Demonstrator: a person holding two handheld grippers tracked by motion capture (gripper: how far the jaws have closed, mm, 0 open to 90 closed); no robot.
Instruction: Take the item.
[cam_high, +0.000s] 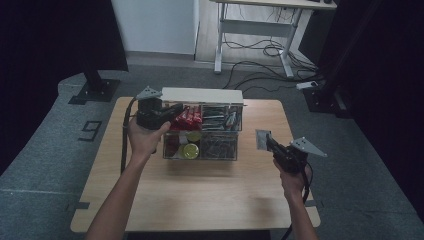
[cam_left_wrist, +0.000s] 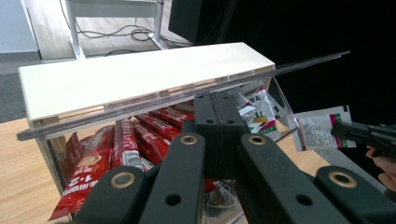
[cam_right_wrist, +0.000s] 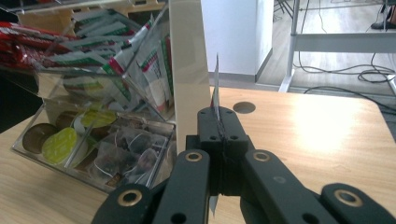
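Note:
A clear organiser box with a white top board stands at the back middle of the wooden table. It holds red sachets, white sachets, capsules and tea bags. My left gripper is shut, with its tips right at the edge of the box's clear flap, above the red sachets. To the right of the box, above the table, my right gripper is shut on a white sachet, seen edge-on in the right gripper view.
A round hole is in the tabletop right of the box. Behind the table, a white desk frame and loose cables sit on the floor. A black stand base is at the back left.

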